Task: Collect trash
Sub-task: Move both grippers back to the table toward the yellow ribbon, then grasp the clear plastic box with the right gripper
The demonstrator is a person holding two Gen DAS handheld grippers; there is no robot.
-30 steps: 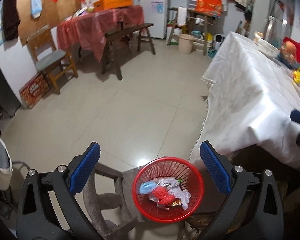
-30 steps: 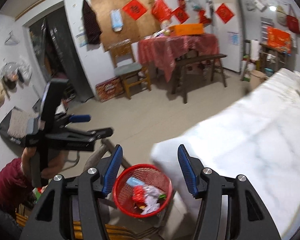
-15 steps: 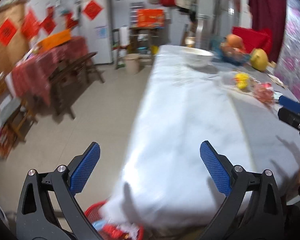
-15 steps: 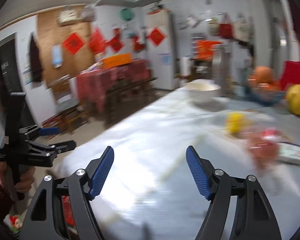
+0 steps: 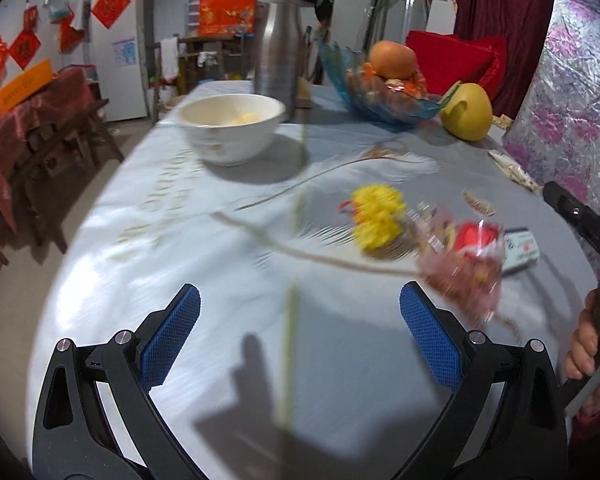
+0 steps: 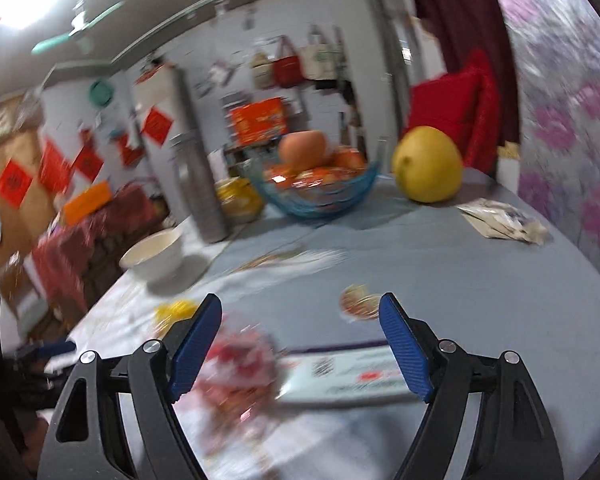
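Pale cloth covers the counter (image 5: pixel 204 264), with a white bowl (image 5: pixel 232 128) at far left. Right of it lie a yellow crumpled wrapper (image 5: pixel 376 216), then a clear crinkled wrapper with red print (image 5: pixel 464 264), then a flat printed carton (image 6: pixel 352 376). Judged light, soft and slippery; pinch each wrapper at a bunched fold, the carton across its narrow edges. Carton print too blurred to read. Left tool (image 5: pixel 300 340) gapes wide, empty. Right tool (image 6: pixel 300 344) likewise wide and empty, above the red wrapper and carton

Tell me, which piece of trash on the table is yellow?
The crumpled yellow wrapper, lying between the white bowl and the clear red-printed wrapper. The flat packet beside them is pale with print.
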